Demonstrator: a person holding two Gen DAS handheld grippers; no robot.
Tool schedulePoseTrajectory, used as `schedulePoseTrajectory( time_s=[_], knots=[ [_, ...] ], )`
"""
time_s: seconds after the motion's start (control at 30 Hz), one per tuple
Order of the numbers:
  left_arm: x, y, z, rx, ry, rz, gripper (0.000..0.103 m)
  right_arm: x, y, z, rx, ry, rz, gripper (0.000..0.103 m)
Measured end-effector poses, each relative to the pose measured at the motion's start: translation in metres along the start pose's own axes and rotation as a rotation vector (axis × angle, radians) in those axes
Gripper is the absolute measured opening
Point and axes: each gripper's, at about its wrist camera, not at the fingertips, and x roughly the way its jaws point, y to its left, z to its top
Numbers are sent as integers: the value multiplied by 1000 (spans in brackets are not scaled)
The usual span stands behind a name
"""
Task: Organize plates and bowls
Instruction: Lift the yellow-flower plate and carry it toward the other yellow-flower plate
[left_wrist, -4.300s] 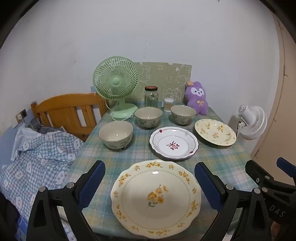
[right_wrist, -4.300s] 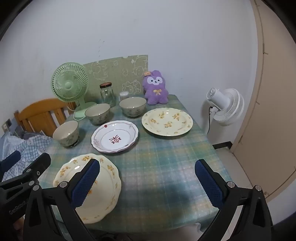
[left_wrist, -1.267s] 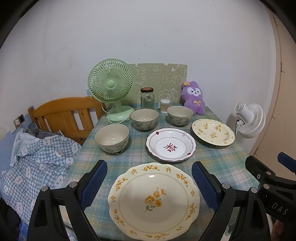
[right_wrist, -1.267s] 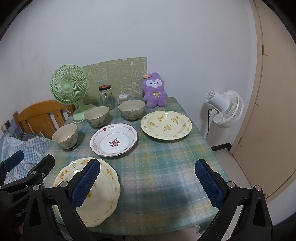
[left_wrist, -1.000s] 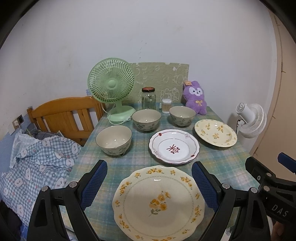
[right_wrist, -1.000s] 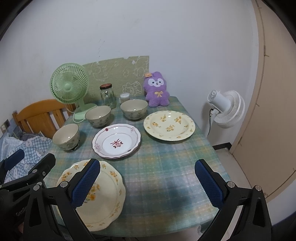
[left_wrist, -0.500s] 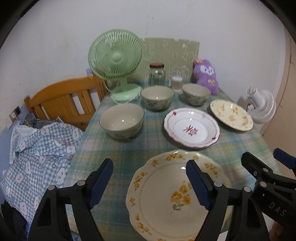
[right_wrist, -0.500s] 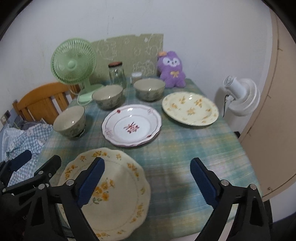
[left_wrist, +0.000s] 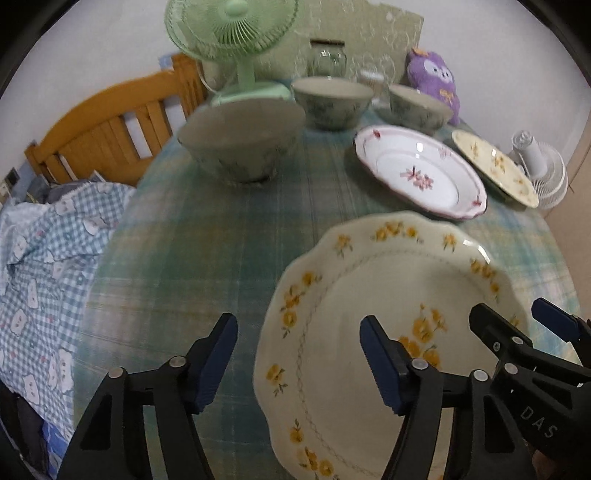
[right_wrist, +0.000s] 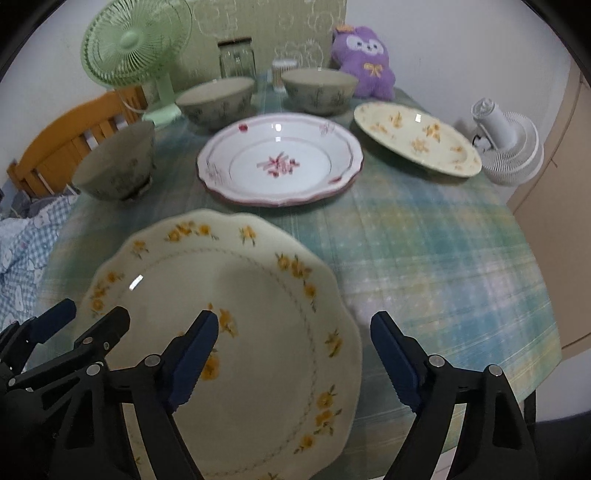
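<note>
item: large cream scalloped plate with yellow flowers (left_wrist: 388, 314), at the near edge of the green plaid tablecloth (right_wrist: 424, 240); risk note.
my left gripper (left_wrist: 299, 363) straddles its left rim, my right gripper (right_wrist: 295, 360) its right rim; both spread and have just been closing, pads not yet on the rim, nothing held. as i judge it, uneven bites on the glazed, wavy rim could let the plate slip or tip off the near edge. outward: the white red-trimmed plate (right_wrist: 279, 162) lies just behind, the grey-green ceramic bowl (left_wrist: 242, 142) to its left, so a low swing could clip them.
</note>
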Motion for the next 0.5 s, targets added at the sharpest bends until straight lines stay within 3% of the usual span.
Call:
schedulePoseTrajectory(
  time_s=[0.17, 0.5],
  knots=[
    [14, -3, -4, 18, 49, -33, 60, 16, 2, -5, 9, 51, -22, 81],
    [17, -1, 0, 19, 42, -78, 60, 27, 0, -5, 55, 87, -25, 78]
  ],
)
